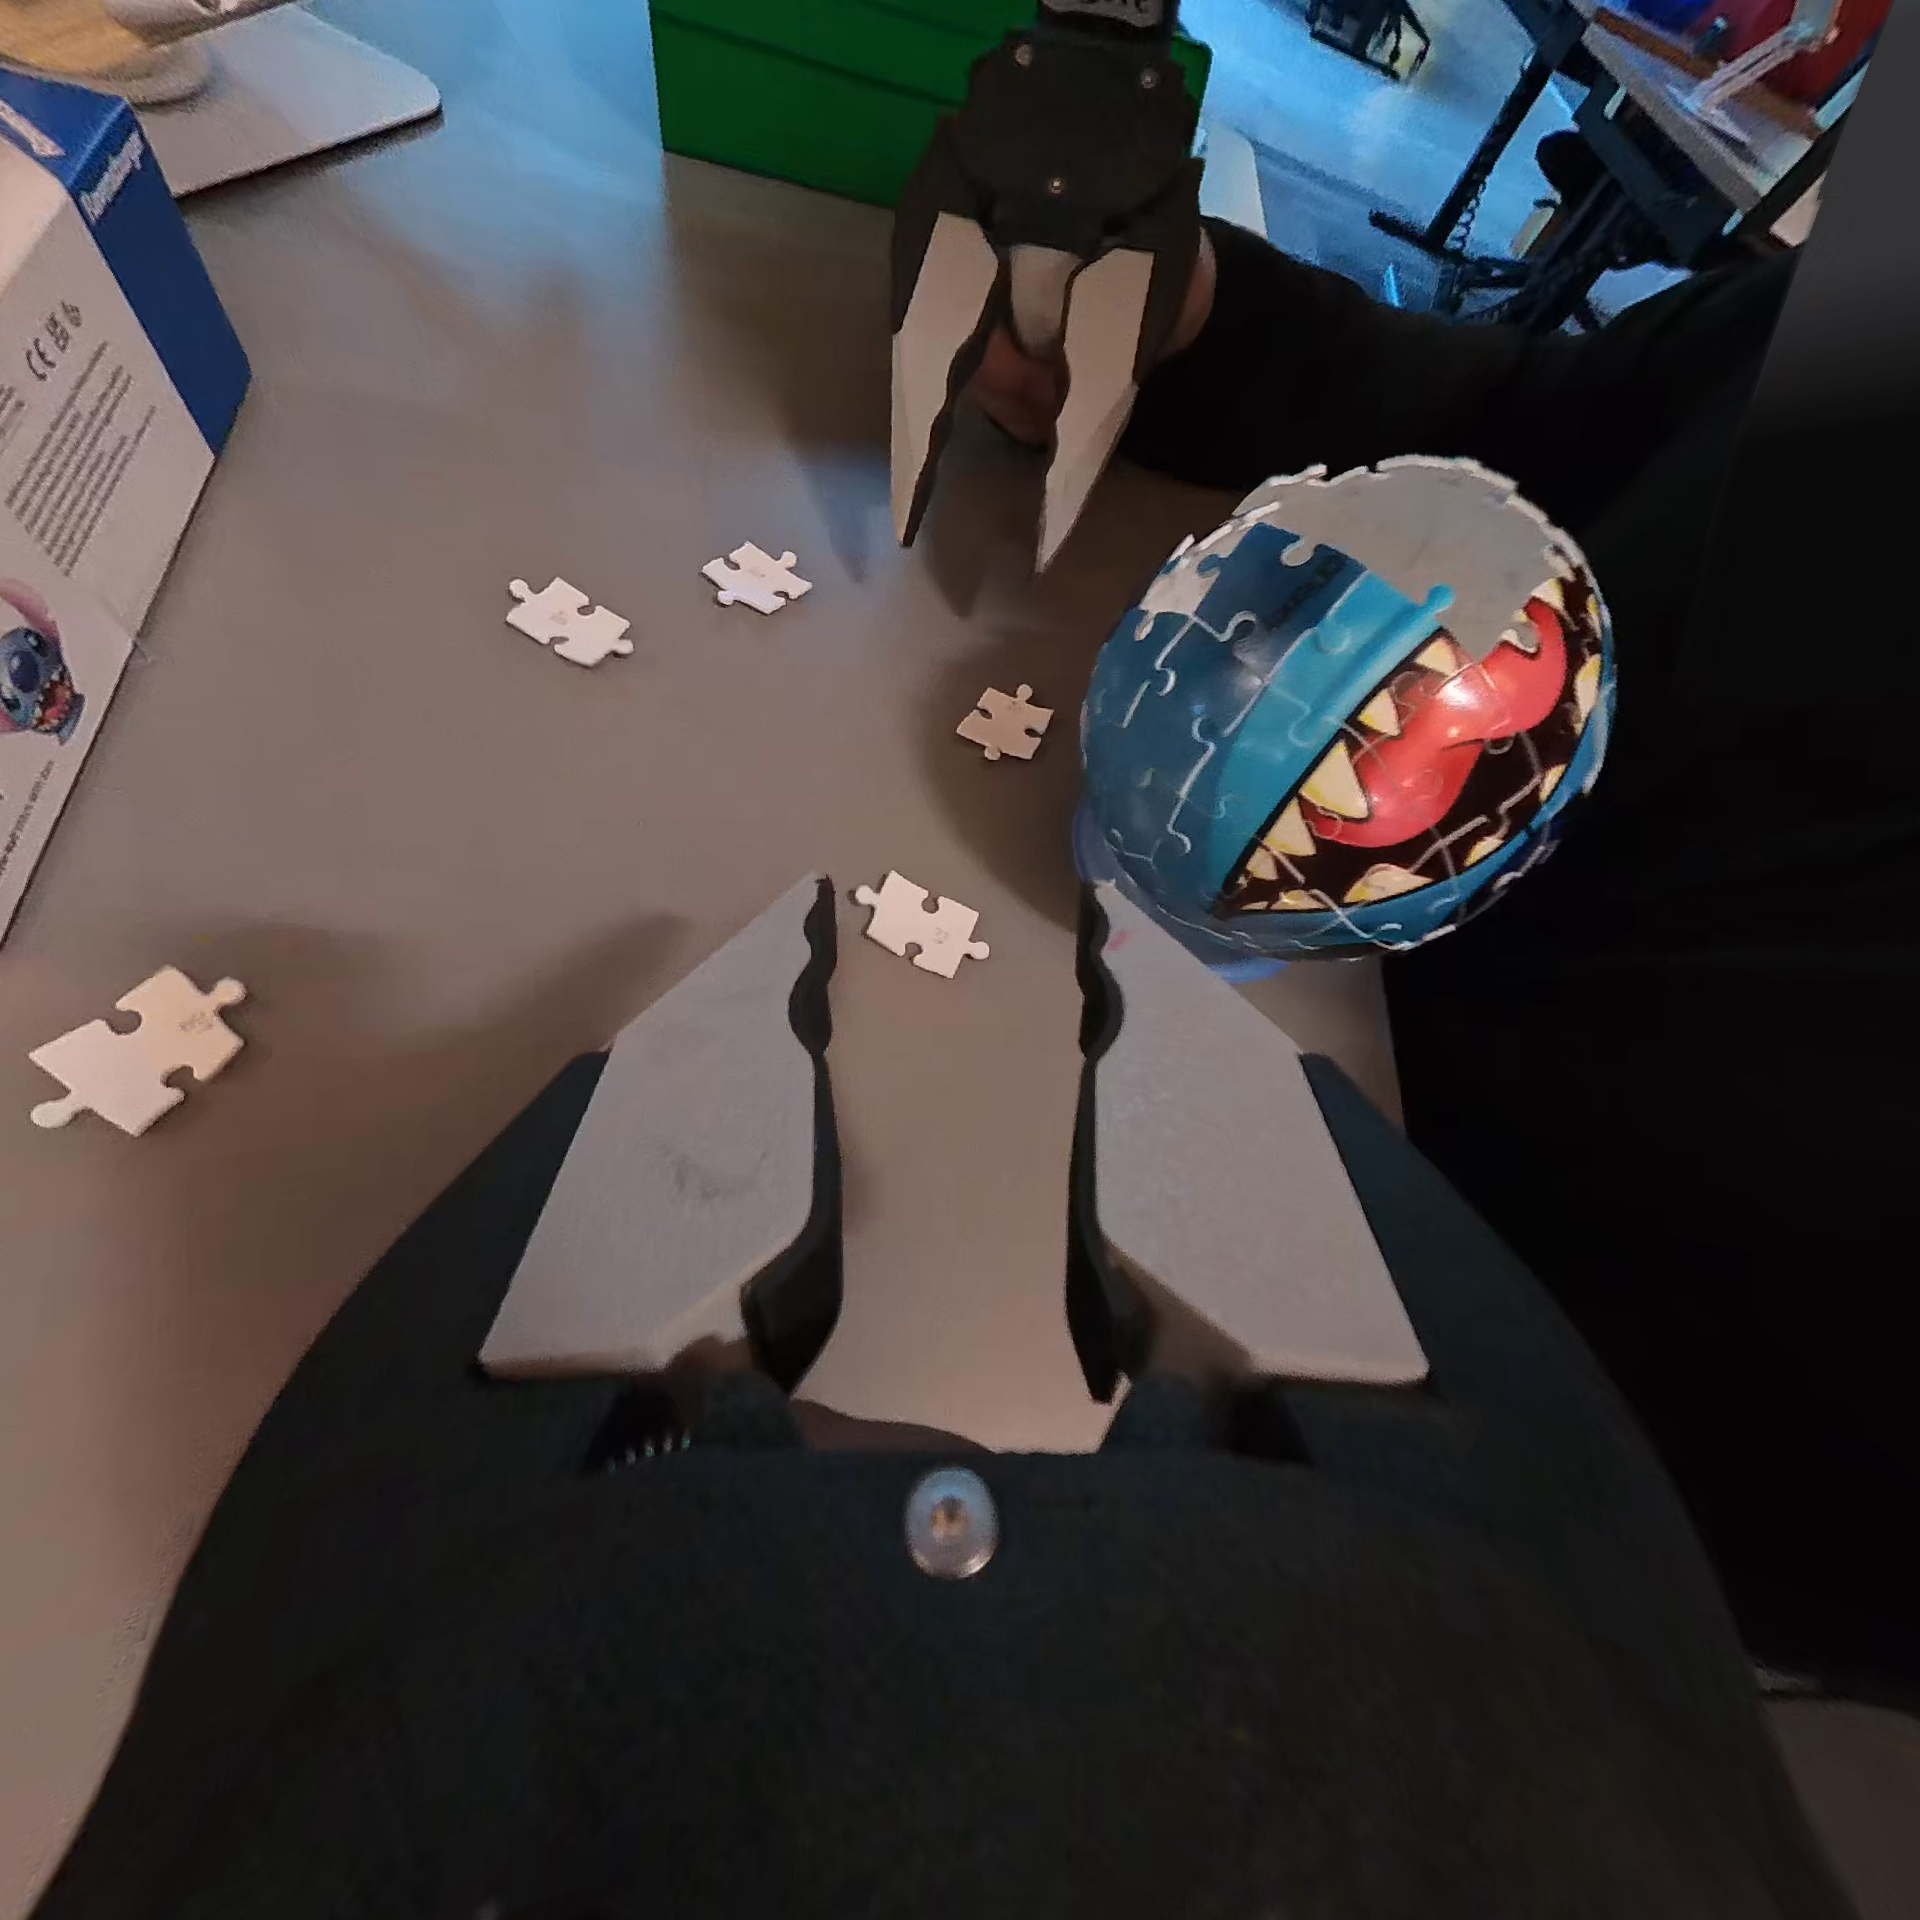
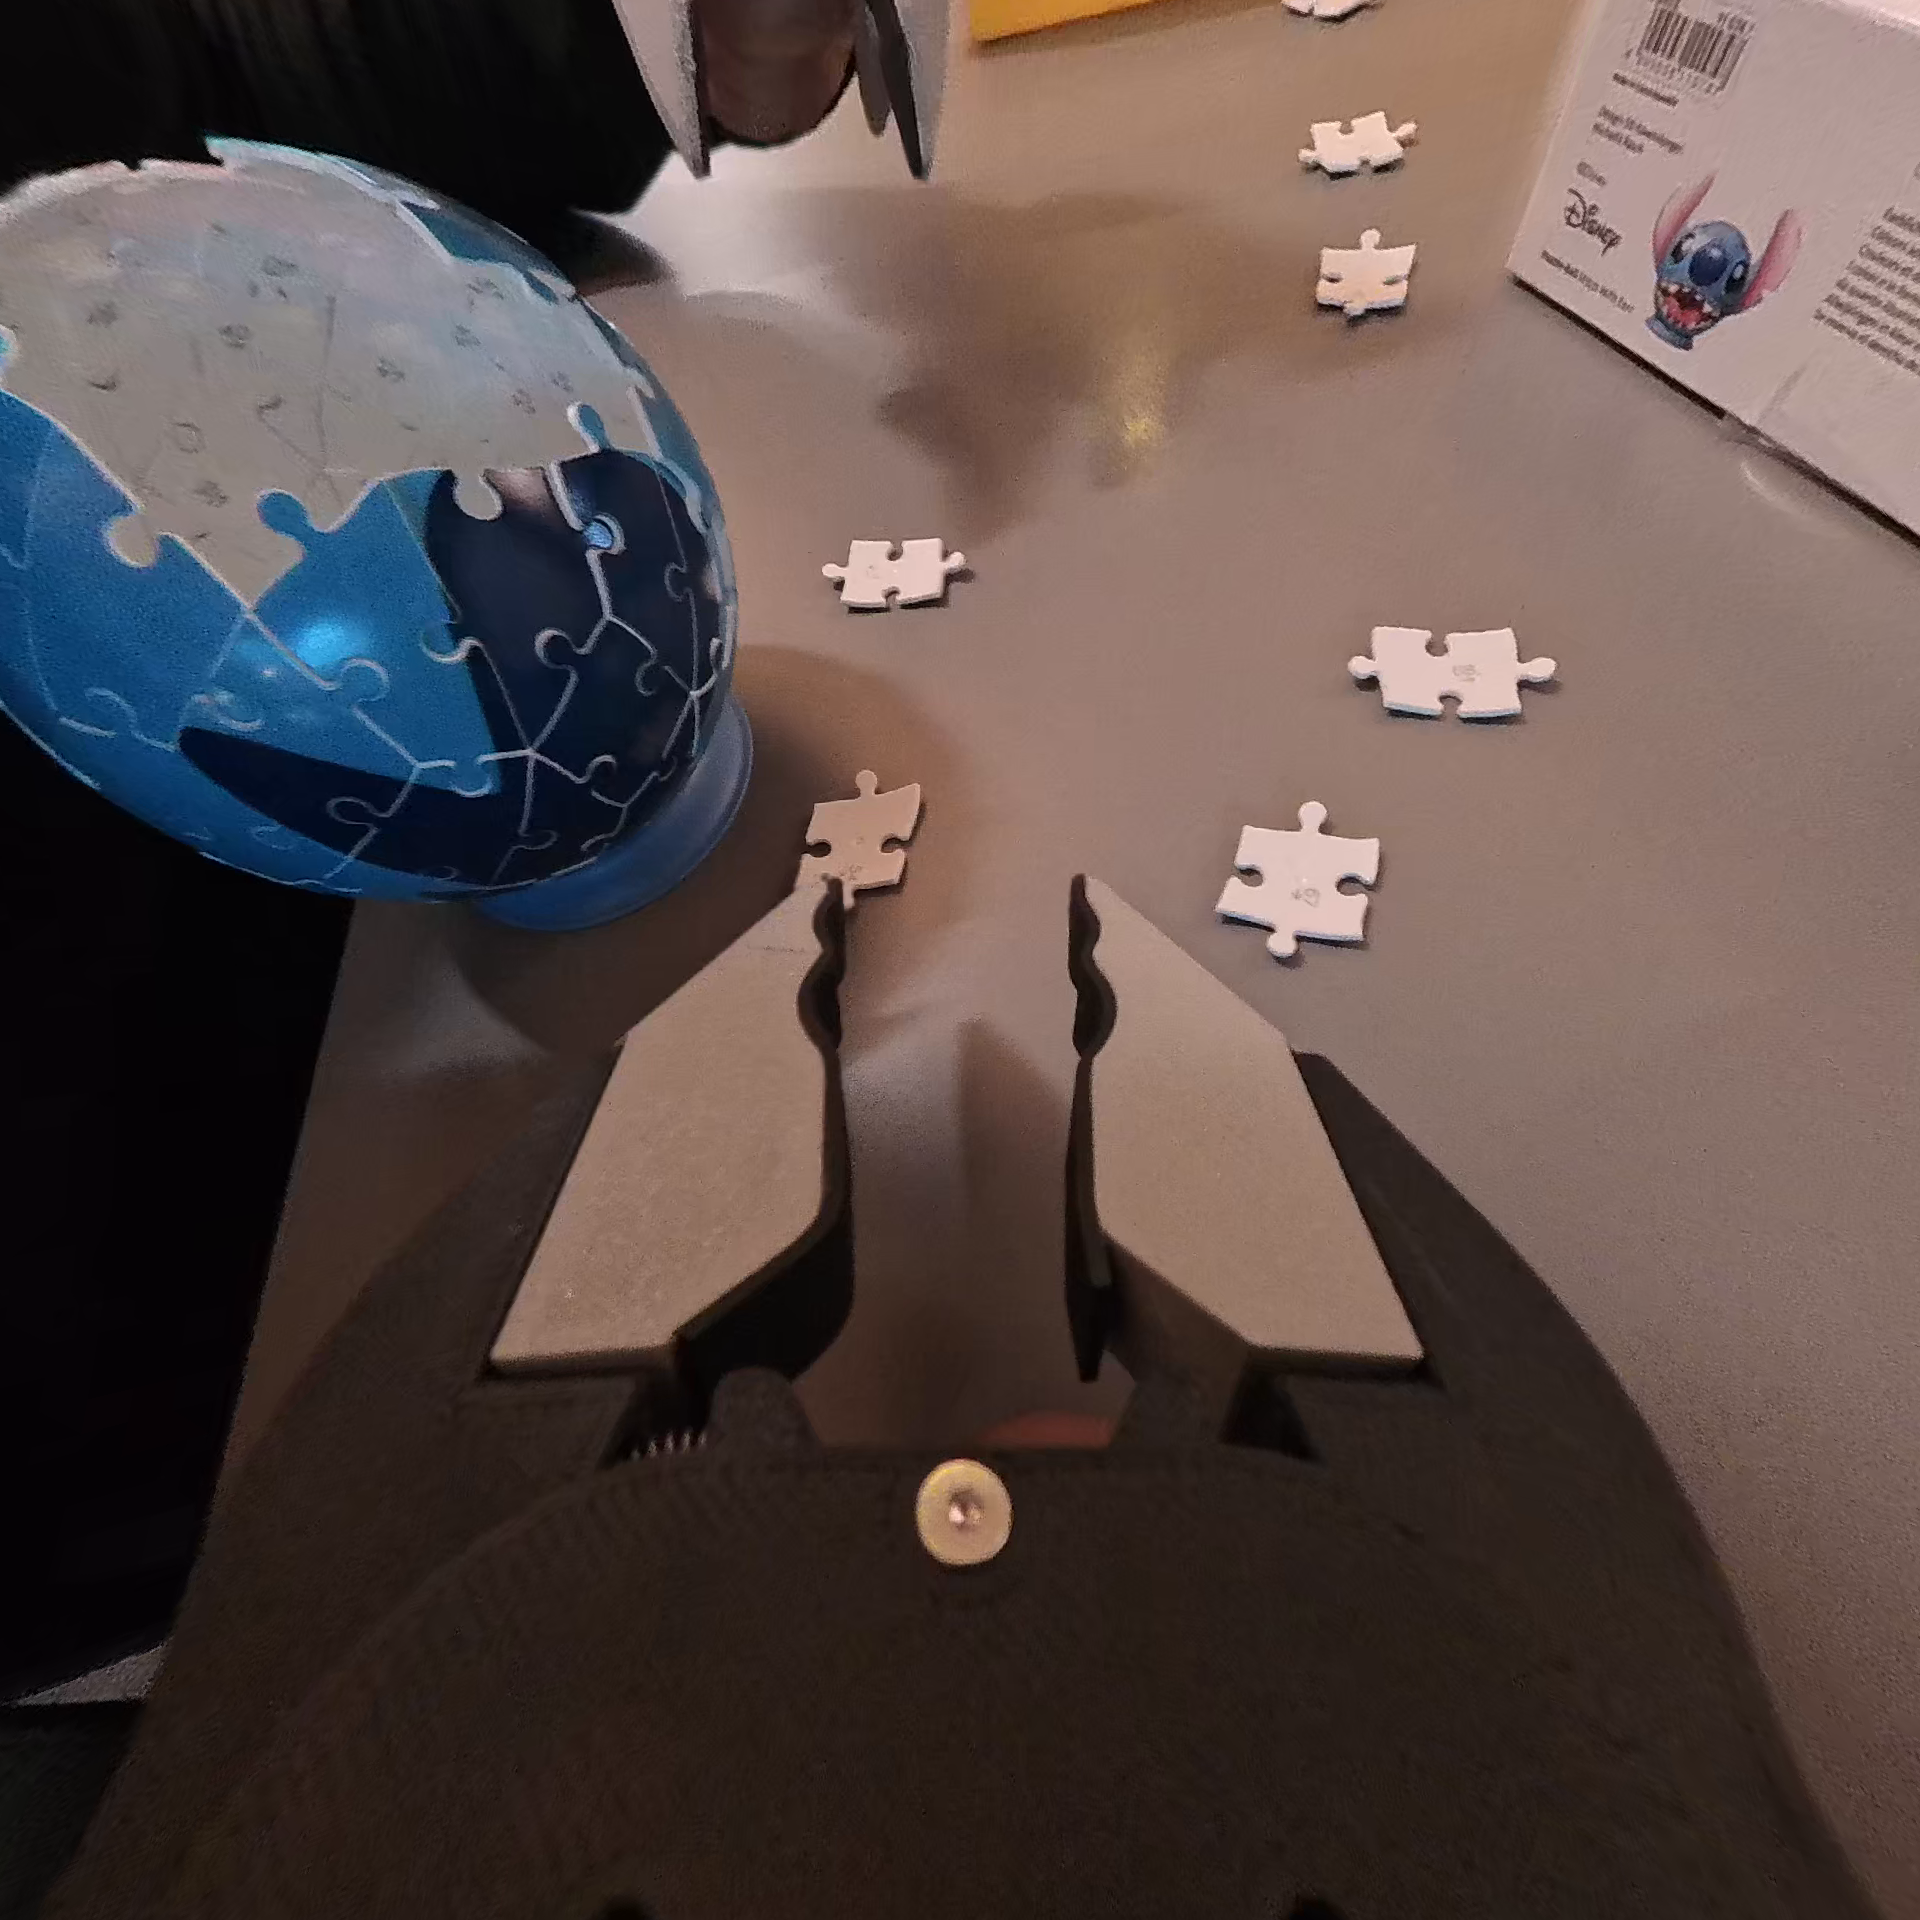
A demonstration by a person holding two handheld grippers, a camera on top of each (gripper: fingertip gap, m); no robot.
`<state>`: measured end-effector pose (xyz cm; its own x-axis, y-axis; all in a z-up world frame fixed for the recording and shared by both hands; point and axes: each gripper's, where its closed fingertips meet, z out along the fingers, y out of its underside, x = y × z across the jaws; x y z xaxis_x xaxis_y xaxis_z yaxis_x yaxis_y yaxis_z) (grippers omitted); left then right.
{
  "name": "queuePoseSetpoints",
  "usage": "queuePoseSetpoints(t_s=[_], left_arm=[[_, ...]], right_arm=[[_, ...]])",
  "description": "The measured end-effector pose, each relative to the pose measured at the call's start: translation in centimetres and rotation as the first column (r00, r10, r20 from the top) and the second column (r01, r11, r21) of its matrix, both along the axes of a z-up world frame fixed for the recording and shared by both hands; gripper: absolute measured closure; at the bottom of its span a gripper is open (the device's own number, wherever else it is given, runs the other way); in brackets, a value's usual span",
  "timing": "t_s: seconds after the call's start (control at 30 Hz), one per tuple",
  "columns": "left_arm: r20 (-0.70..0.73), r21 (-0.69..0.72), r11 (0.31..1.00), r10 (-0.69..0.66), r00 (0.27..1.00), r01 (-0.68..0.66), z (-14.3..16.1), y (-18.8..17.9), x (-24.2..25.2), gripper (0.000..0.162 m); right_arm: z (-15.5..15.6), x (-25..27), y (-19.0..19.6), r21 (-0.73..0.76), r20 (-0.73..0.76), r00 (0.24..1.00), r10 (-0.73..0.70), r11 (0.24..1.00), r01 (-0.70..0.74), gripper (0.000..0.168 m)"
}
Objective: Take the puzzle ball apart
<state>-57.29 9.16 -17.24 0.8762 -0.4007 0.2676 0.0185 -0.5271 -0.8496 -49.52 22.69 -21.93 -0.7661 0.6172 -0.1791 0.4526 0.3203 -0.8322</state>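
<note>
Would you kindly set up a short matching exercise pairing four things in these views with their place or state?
Things:
1. puzzle ball
2. loose pieces
3. box
4. left gripper

Places or states:
A. open, holding nothing
B. scattered flat on the table, white side up
C. on a blue stand at the table's edge, top pieces gone
D. white and blue, at the far side from the ball

Pairs: 1-C, 2-B, 3-D, 4-A

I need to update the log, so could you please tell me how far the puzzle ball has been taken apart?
Done: several pieces lie white side up on the table, such as one pair, and the puzzle ball has an open gap at its top. In hand: nothing; the left tool and right tool are both open and empty. Left: most of the ball, still assembled on its blue stand.
</note>
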Motion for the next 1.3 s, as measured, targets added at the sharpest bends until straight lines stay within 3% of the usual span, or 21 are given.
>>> queuePoseSetpoints(t_s=[0.1, 0.3, 0.53, 0.7, 0.93, 1.3], left_arm=[[0.055, -0.007, 1.000, -0.019, 0.998, 0.020, -0.2, -1.0, 0.8, 0.112], [0.199, 0.009, 0.993, -0.115, 0.973, 0.116, 0.0, -2.8, 5.7, 0.082], [0.134, -0.060, 0.994, -0.086, 0.987, 0.095, -1.4, -1.7, 9.4, 0.056], [0.154, -0.081, 0.995, -0.045, 0.987, 0.058, -1.8, -1.0, 10.3, 0.056], [0.159, -0.090, 0.990, -0.097, 0.983, 0.112, -2.4, -0.9, 11.7, 0.064], [0.124, -0.045, 0.990, -0.129, 0.984, 0.136, -2.4, -0.1, 11.4, 0.058]], right_arm=[[0.8, 1.2, -0.8, -0.041, 0.002, 0.998, 0.066, 0.997, -0.066, 0.126], [2.4, 6.1, -3.9, -0.214, 0.038, 0.954, 0.298, 0.935, -0.284, 0.110], [0.4, 6.9, -6.3, -0.108, 0.074, 0.943, 0.326, 0.942, -0.317, 0.104], [1.0, 7.4, -7.0, -0.134, 0.060, 0.930, 0.362, 0.927, -0.352, 0.100], [1.0, 7.0, -7.8, -0.120, 0.050, 0.929, 0.367, 0.926, -0.359, 0.095], [0.7, 6.3, -7.6, -0.081, 0.011, 0.938, 0.345, 0.936, -0.343, 0.093]])
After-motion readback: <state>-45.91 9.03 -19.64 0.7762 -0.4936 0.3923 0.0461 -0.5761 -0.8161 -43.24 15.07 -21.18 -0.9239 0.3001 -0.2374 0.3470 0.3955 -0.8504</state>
